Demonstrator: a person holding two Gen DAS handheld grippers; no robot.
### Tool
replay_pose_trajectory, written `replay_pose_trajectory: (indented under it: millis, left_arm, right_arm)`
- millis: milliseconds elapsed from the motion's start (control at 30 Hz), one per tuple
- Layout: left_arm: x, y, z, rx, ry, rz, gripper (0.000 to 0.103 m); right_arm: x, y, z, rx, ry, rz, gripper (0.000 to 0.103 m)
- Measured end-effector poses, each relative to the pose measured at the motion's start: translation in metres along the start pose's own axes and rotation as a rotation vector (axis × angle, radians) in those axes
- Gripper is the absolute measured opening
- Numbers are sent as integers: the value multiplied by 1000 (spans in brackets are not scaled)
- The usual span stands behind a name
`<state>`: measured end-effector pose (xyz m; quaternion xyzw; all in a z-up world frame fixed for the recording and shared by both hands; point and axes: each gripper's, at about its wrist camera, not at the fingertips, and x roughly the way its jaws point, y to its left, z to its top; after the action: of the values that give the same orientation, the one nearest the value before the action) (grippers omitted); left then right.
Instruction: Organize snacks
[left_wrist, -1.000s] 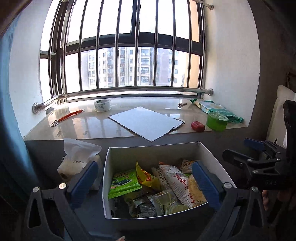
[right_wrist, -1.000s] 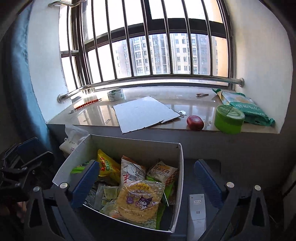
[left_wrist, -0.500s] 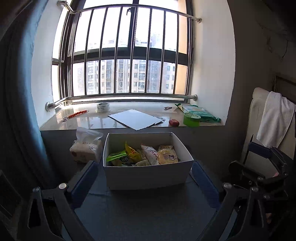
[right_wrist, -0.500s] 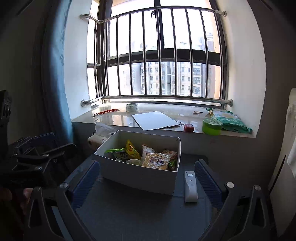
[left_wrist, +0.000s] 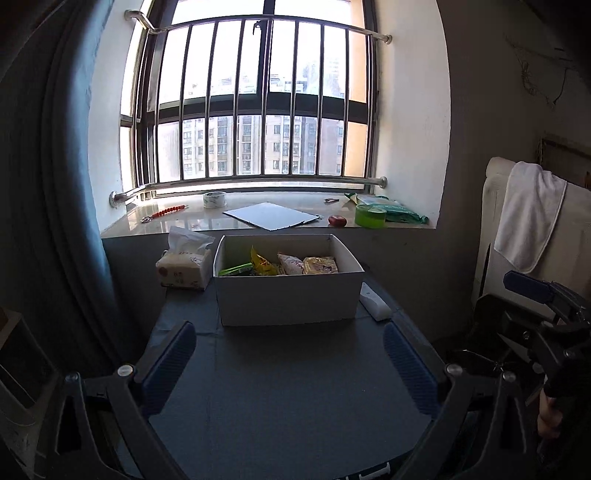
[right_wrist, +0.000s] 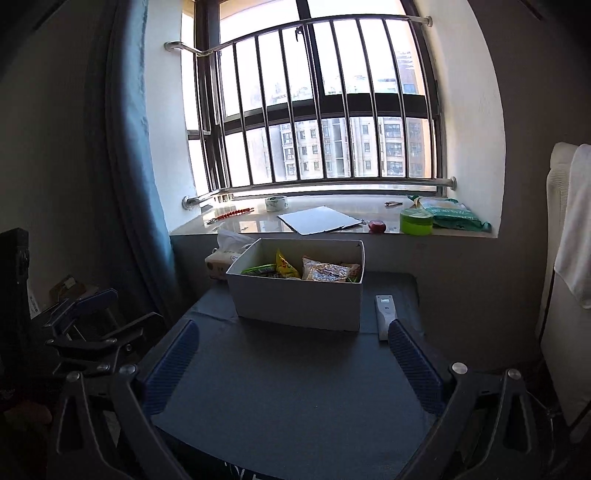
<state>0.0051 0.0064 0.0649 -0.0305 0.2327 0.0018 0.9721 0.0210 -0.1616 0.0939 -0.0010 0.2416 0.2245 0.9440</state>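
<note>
A white box full of snack packets stands at the far end of a dark table below the window. It also shows in the right wrist view, with its snack packets. My left gripper is open and empty, held well back from the box over the table's near part. My right gripper is open and empty too, equally far back. Each gripper shows at the edge of the other's view.
A white remote lies on the table right of the box. A tissue pack stands to its left. The windowsill holds a tape roll, a flat board, a green tub and a red object. A towel hangs at right.
Both grippers have pulled back and away from the box, which now looks smaller and farther. Both stayed open and empty.
</note>
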Motion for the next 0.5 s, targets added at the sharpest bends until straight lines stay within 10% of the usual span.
replay_pose_trajectory:
  millis: [500]
  left_arm:
    - [1,4,3,-15,5,-15,103]
  right_arm:
    - [-2,4,-5,-12,17,-1,103]
